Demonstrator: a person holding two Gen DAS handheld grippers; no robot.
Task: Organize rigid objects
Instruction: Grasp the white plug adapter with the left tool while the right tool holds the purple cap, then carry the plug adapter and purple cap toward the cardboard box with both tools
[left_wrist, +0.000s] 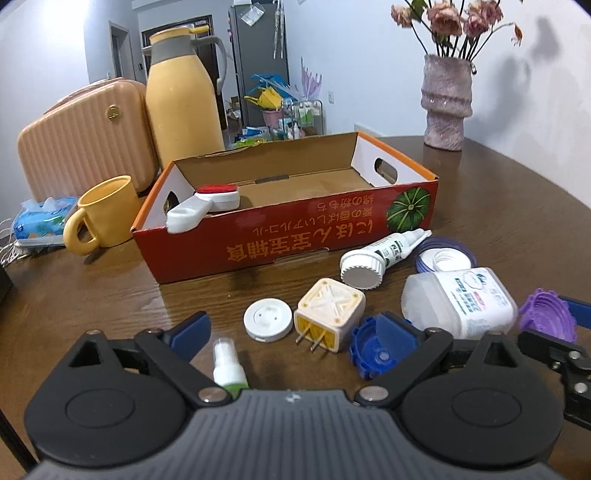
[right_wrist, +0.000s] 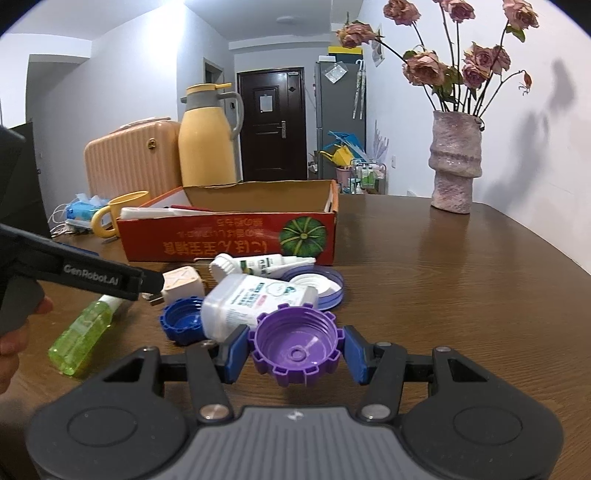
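Pinching the purple cap (right_wrist: 295, 345) at lower centre, the right gripper (right_wrist: 293, 354) is apparently carrying it boxward; the left gripper (left_wrist: 295, 328) is hovering spread over the plug adapter (left_wrist: 328, 314), before the cardboard box (left_wrist: 288, 236).

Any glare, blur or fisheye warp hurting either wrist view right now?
Left wrist: the table edge bows, corners vignetted, the flowers soft. Right wrist: window glare streaks the table, the vase throws a wall shadow, the purple cap stays sharp.
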